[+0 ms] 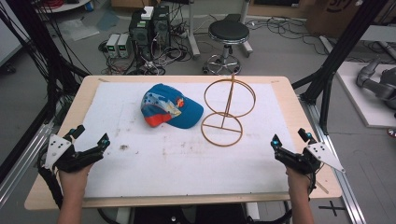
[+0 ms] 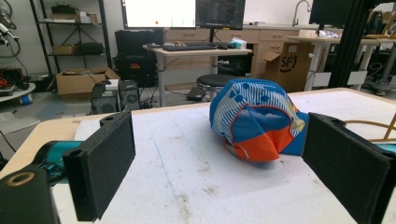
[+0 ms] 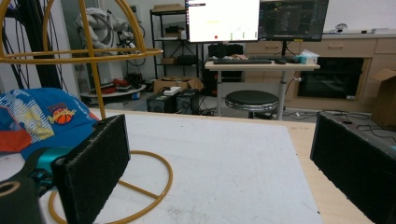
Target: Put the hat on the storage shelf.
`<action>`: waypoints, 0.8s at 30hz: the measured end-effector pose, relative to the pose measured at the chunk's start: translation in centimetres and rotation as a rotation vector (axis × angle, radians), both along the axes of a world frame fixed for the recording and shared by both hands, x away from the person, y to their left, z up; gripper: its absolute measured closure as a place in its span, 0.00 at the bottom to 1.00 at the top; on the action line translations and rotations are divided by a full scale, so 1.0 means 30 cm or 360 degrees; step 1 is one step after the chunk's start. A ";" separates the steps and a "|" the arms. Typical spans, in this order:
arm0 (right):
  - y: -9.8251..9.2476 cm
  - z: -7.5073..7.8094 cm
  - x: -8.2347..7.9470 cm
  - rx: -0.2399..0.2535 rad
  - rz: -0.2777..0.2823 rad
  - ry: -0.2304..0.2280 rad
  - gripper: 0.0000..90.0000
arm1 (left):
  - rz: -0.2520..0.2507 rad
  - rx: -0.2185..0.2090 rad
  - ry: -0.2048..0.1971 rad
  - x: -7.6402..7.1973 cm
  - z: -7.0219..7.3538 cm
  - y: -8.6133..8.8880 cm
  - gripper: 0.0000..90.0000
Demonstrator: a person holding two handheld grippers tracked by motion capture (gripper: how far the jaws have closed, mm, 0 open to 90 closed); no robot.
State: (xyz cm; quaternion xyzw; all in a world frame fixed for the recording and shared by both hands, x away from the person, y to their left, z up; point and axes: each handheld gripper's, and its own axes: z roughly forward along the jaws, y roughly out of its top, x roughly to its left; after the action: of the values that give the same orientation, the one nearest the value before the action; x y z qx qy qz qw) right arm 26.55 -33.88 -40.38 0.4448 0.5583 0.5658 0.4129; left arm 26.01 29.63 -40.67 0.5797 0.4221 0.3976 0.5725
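Observation:
A blue baseball cap with orange and white panels lies on the white mat, towards the back and centre. Right beside it stands a yellow wire hat stand with a ring base and a hoop top. My left gripper hovers at the mat's left edge, open and empty. In the left gripper view the cap lies ahead between the wide jaws. My right gripper rests at the mat's right edge, open and empty. The right gripper view has the wire stand and the cap off to its left.
The wooden table frames the mat. Behind it on the floor are a black stool, computer boxes and cables. Black frame posts stand at the right, and a grey robot arm lies on a side bench.

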 end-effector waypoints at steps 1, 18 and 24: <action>0.001 0.000 0.000 -0.0001 0.0003 0.0003 0.05 | -0.0005 -0.0003 -0.0003 0.000 0.001 0.000 0.11; -0.010 -0.002 -0.006 0.0002 0.0002 0.0004 0.05 | -0.0135 -0.0026 0.0033 0.041 0.021 -0.019 0.11; -0.005 0.001 -0.007 0.0001 0.0009 0.0007 0.05 | -0.0199 -0.0006 0.0043 0.077 0.045 -0.048 0.13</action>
State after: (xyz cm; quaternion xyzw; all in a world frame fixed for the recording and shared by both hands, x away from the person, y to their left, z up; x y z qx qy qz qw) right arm 26.33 -34.01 -40.36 0.4446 0.5601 0.5661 0.4100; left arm 28.31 28.18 -39.32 0.6091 0.3935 0.3525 0.5916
